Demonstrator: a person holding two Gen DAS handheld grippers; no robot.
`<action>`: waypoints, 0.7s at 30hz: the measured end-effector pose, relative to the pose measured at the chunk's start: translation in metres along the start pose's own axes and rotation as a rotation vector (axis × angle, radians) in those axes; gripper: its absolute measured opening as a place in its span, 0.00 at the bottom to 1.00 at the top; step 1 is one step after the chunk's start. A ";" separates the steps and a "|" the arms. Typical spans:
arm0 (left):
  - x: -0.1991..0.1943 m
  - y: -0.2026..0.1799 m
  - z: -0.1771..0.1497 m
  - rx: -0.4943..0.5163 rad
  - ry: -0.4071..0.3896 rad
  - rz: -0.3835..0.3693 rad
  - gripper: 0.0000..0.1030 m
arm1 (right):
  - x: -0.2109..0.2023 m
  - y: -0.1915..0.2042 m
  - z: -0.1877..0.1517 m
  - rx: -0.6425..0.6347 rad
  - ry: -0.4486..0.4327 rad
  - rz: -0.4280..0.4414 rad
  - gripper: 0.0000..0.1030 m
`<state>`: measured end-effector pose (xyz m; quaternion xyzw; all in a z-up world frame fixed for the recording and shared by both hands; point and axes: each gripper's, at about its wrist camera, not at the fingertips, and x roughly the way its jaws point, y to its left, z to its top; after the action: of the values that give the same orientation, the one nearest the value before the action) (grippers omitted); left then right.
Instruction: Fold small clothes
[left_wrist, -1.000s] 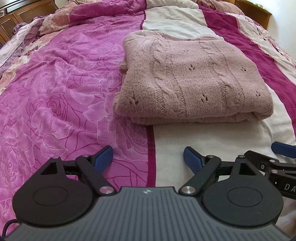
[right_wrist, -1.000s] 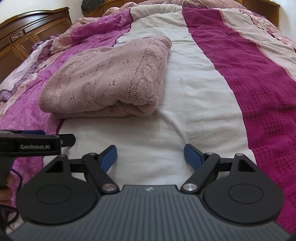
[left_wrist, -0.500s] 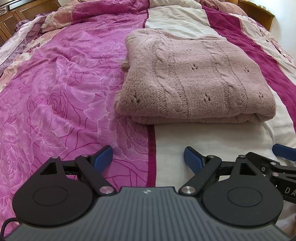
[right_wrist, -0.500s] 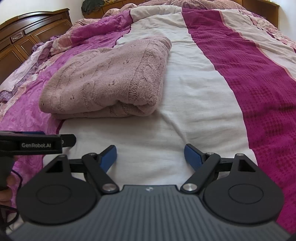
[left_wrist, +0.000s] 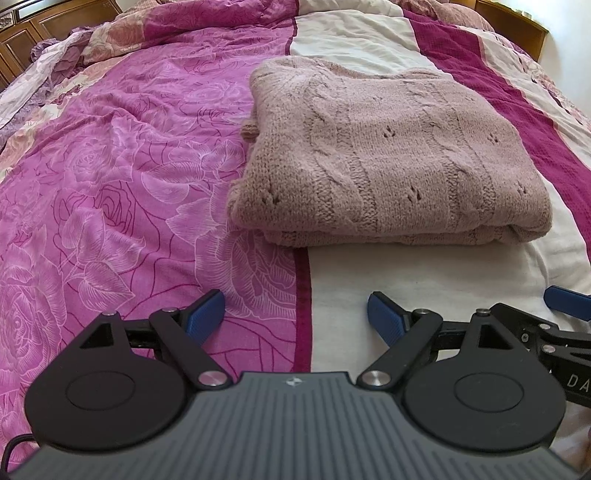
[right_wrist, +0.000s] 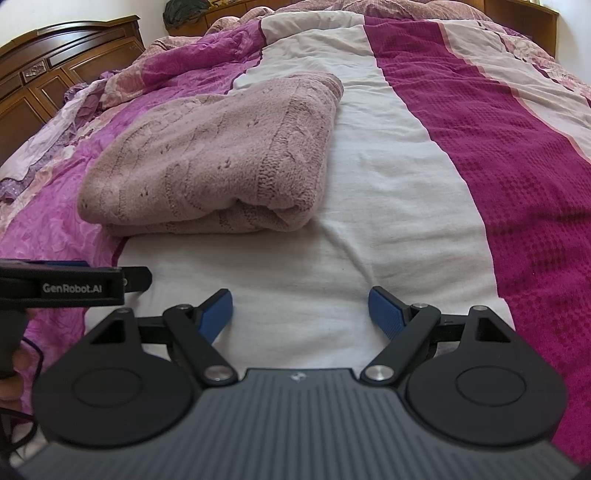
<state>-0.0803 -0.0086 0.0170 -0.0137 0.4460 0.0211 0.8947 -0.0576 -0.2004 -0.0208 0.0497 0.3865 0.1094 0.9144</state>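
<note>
Left wrist view: one wide bed cover (left_wrist: 122, 192) in rose-printed pink, white and magenta bands carries one folded dusty-pink cable-knit sweater (left_wrist: 388, 162), lying across the pink-white seam. Before it, apart from it, the left gripper (left_wrist: 295, 314) has its two blue-padded fingers spread with nothing between; likewise the right gripper (right_wrist: 300, 308). In the right wrist view the left gripper's side reads "GenRobot.AI"; in the left view, "DA" shows on the right one
</note>
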 end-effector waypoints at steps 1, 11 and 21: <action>0.000 0.000 0.000 0.000 0.000 0.000 0.87 | 0.000 0.000 0.000 0.000 0.000 0.000 0.81; 0.000 0.000 0.000 0.000 0.000 0.000 0.87 | 0.000 0.001 -0.001 -0.001 -0.001 0.000 0.81; 0.000 0.000 0.000 0.000 0.000 0.000 0.87 | 0.001 0.001 0.000 -0.009 0.001 -0.005 0.81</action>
<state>-0.0802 -0.0082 0.0166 -0.0140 0.4459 0.0210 0.8947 -0.0566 -0.1989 -0.0213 0.0446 0.3864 0.1090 0.9148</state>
